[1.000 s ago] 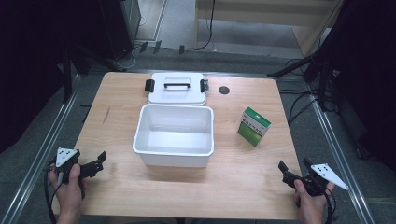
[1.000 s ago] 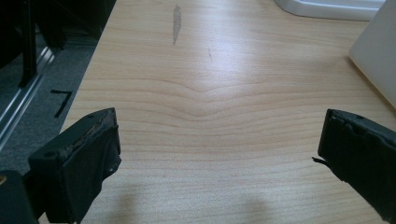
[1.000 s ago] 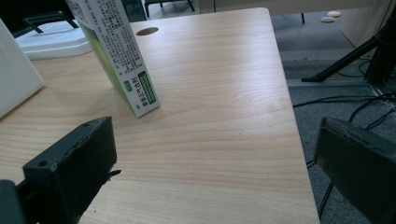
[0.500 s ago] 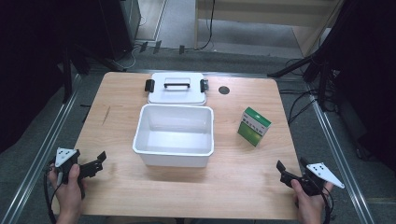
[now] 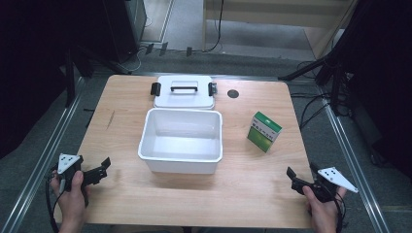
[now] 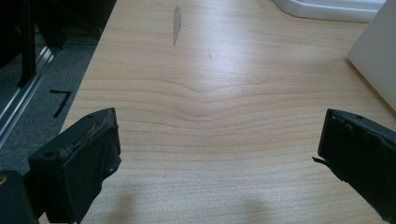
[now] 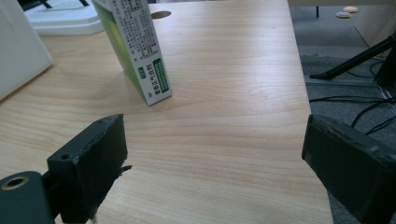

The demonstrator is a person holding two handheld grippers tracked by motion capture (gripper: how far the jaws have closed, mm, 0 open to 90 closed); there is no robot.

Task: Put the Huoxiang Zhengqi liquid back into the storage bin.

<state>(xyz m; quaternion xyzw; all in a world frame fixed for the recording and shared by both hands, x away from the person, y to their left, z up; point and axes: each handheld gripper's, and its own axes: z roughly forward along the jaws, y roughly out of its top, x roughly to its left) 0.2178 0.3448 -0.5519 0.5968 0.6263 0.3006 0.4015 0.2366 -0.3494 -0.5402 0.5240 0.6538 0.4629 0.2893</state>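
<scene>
An empty white tub (image 5: 180,141) stands in the middle of the wooden table (image 5: 243,194). Its white lid (image 5: 183,92), with a black handle and black side clips, lies flat just behind it. A green and white carton (image 5: 264,131) stands upright to the tub's right; it rises ahead of the jaws in the right gripper view (image 7: 135,46). My left gripper (image 5: 103,167) is open at the front left corner, jaws wide over bare wood (image 6: 219,149). My right gripper (image 5: 291,177) is open at the front right corner, short of the carton (image 7: 215,163).
A round dark hole (image 5: 232,93) sits in the tabletop right of the lid. Metal rails (image 5: 43,145) run along both table sides. Cables (image 5: 311,111) and stand legs lie on the floor to the right. The tub's wall (image 6: 373,51) is at the right in the left gripper view.
Both hands have shifted only slightly; the right gripper has edged a little toward the front edge. Tub, lid and carton have not moved.
</scene>
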